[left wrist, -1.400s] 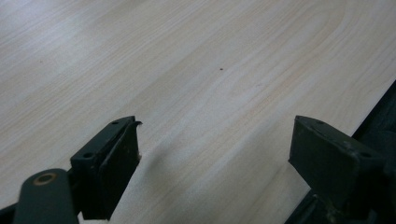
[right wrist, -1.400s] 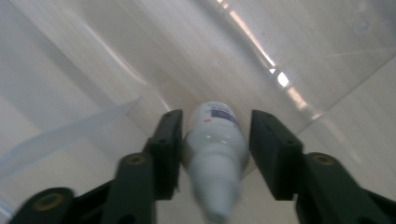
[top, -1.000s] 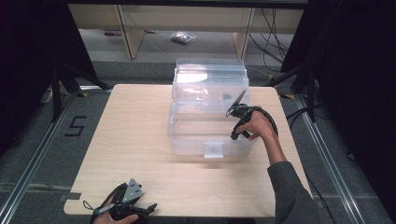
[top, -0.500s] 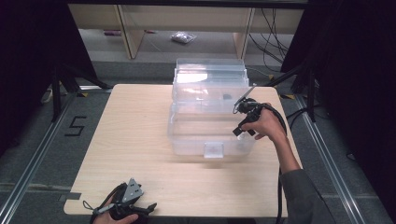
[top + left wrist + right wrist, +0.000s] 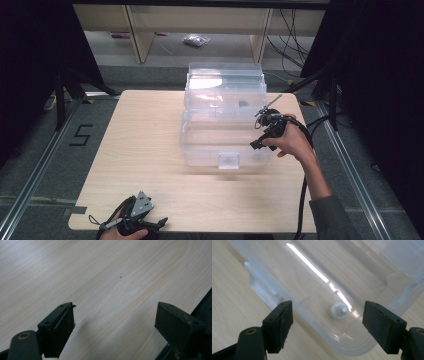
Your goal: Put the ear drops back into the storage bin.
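Clear plastic storage bin (image 5: 222, 122), lid swung up at its far side, stands on the far half of the light wooden table (image 5: 140, 150), right of centre, with its latch tab (image 5: 228, 160) facing you on the near wall. Your right gripper (image 5: 261, 136) hangs over the bin's near right corner, jaws apart and closed on nothing; in the right gripper view those jaws frame the bin's rim (image 5: 312, 320) and, on the floor inside, a small white knob-like piece (image 5: 339, 310), which lies loose and apart from both jaws. A second small dark item (image 5: 242, 104) sits inside toward the far wall; what it is cannot be made out. Your left gripper (image 5: 159, 222) rests at the near left edge of the table, well apart from the bin, jaws likewise spread over bare wood (image 5: 112, 285). Judged from this arrangement, the opening of the bin is done and the reach toward its contents is under way; the descent between the walls, the closing of the jaws on the white piece and its removal all remain.
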The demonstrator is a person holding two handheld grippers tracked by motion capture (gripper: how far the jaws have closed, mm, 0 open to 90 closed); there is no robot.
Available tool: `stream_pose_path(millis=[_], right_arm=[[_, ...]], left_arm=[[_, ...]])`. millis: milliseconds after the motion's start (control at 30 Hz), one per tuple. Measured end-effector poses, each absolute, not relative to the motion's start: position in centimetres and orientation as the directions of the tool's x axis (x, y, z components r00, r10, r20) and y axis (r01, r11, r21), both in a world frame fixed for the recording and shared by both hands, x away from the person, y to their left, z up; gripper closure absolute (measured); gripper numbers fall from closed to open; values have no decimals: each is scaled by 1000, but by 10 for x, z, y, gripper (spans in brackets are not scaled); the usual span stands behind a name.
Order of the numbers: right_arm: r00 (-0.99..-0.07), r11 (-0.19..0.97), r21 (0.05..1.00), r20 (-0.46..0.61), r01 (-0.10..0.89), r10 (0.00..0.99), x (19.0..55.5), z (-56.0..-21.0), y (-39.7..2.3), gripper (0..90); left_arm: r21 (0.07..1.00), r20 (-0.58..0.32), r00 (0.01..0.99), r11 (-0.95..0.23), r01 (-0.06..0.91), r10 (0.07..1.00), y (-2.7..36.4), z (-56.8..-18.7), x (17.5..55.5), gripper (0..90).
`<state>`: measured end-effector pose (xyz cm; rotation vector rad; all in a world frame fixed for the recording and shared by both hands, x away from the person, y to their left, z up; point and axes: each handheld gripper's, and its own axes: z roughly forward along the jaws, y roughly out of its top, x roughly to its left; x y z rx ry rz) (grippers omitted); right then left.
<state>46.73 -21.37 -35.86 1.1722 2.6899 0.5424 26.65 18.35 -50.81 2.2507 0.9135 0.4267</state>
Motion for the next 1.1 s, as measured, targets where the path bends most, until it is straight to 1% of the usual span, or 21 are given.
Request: stream_pose_path(millis=[33,233,267,400,433,600,667,700,900,967,1033,1100], right_arm=[[-677,616,404,9,676,736,461,-357,-214,253],[-690,622,425,10,657,723,450,-357,-216,252],[-704,634,434,0,640,710,449,-357,-217,252],[-688,620,428,6,658,726,442,-355,-217,247],[-710,638,450,-12,625,704,440,-356,-219,249],[-724,649,457,-17,608,690,427,-358,-223,248],[-719,644,456,-15,614,695,424,-357,-224,249],[-706,629,449,6,635,708,418,-359,-226,249],[-711,631,469,-11,618,703,410,-366,-233,246],[-690,613,455,6,646,724,406,-367,-234,244],[-717,631,470,5,617,697,407,-371,-235,244],[-705,623,460,8,633,709,406,-372,-234,243]], left_arm=[[687,50,699,-533,494,714,183,-508,266,153],[687,50,698,-532,495,714,183,-508,266,153],[687,50,698,-532,495,714,183,-508,266,153],[688,48,698,-530,496,714,183,-509,266,153],[680,42,698,-532,504,715,184,-508,266,153],[687,47,699,-532,496,713,183,-509,266,153],[688,48,698,-530,496,715,183,-509,266,153],[688,51,698,-531,495,715,183,-509,266,153],[687,52,697,-533,495,715,183,-509,266,153],[689,51,697,-531,494,715,183,-508,266,153],[688,51,697,-531,494,715,183,-508,266,153],[684,52,696,-533,498,717,183,-509,267,153]])
